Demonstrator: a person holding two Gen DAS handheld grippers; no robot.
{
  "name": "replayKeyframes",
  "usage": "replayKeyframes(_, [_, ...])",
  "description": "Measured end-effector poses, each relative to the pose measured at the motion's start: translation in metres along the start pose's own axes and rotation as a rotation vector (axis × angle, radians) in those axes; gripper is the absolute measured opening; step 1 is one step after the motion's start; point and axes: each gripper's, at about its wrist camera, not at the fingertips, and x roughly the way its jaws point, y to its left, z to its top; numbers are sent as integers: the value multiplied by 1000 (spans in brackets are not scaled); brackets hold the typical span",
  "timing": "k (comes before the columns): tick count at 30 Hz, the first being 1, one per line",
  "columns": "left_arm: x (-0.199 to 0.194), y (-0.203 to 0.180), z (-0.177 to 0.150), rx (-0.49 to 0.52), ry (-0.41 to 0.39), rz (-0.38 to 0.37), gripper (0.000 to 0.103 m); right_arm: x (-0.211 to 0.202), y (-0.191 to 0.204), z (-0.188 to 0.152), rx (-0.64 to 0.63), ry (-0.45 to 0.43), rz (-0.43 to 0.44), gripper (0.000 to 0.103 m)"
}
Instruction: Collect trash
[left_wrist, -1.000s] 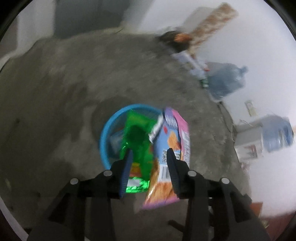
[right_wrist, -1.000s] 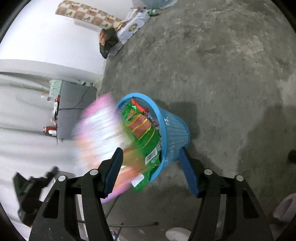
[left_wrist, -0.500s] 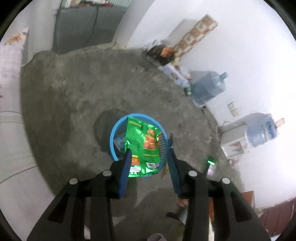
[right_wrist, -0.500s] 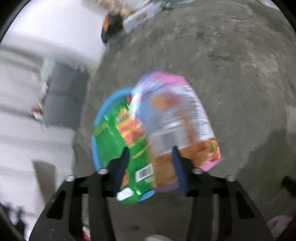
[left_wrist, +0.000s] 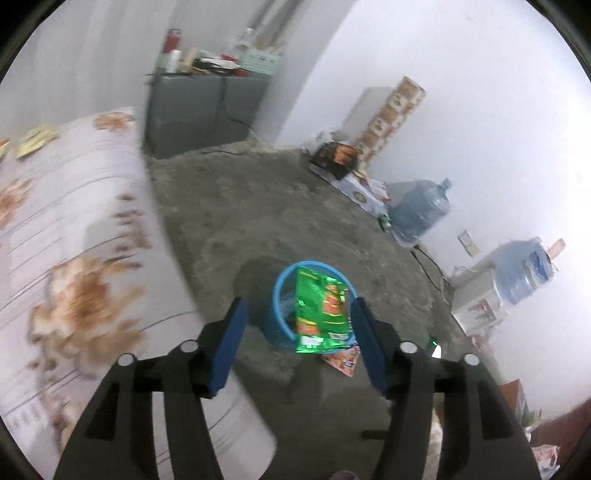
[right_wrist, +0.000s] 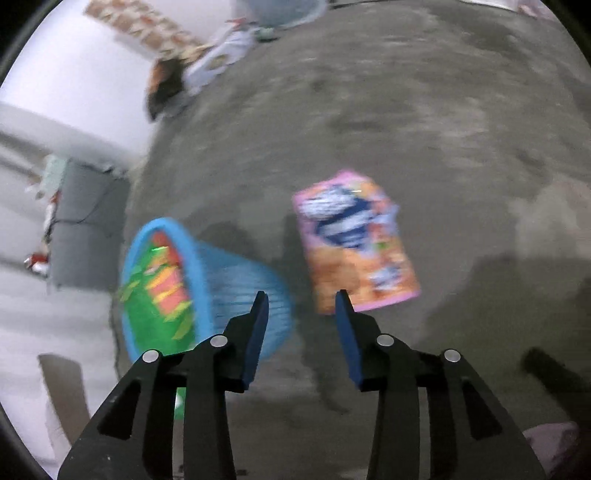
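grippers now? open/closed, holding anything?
Left gripper: open, holding nothing.
Right gripper: open, holding nothing; the pink and orange snack bag lies on the grey concrete floor.

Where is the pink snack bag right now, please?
In the right wrist view, the pink snack bag lies on the concrete floor, right of the blue basket.

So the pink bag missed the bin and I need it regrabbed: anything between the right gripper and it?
Nothing visible. The right gripper is open, and the pink snack bag lies on bare concrete floor just ahead, beside the blue basket.
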Motion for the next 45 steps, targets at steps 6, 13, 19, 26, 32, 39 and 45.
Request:
replayKeyframes(6, [-37,26,-22,-44,-42,104,66,35,-26,1,70,78,-46,69])
replayKeyframes(13, [-76,40,-34,-78,-102,217,70,111,-53,-1,203,215,-14,73])
replayKeyframes(19, [-102,48,-48,-113,-126,299,70,147,-76,4,293,263,13,72])
replayKeyframes(26, [-109,58,-59,-160,-119,335,70,168,-89,4,338,302,68,56])
replayKeyframes(32, [-110,64,-61,-180,-120,369,70,176,-96,8,360,299,90,43])
replayKeyframes(39, [-106,67,-64,-182,-110,398,70,171,-106,23,378,221,110,40])
replayKeyframes(45, [-103,64,-66,-165,-105,425,71,171,-117,36,423,171,95,42])
